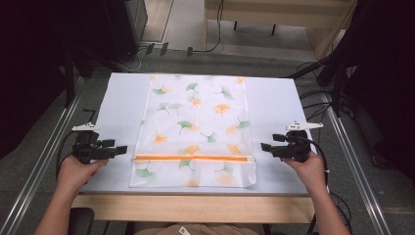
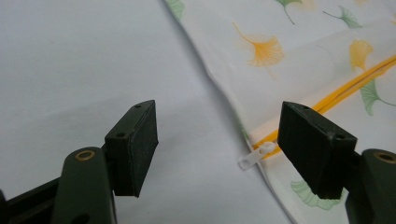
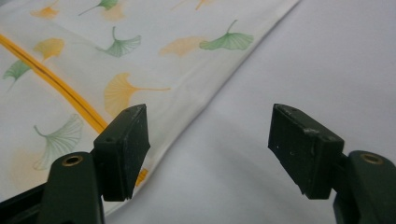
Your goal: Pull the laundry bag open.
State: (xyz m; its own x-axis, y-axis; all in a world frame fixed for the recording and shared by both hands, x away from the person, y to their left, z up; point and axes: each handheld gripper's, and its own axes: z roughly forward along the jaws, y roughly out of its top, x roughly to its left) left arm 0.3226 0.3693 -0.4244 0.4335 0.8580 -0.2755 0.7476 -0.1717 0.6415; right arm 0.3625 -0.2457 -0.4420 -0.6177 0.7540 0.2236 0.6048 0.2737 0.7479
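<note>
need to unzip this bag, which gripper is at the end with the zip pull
The left gripper: the white zip pull lies at the bag's edge between its open jaws. The right gripper faces the orange zip's other end.

The bag [image 1: 195,127] is white w/ green and orange ginkgo leaves (pale print), orange zip [image 1: 193,157], white pull [image 2: 256,155]. Table [image 1: 274,103] is white; jaws black.

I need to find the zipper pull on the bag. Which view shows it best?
The left gripper view: the white zipper pull lies close up at the orange zipper's end. The high view gives only the zipper line; the right gripper view a stretch of it.
</note>
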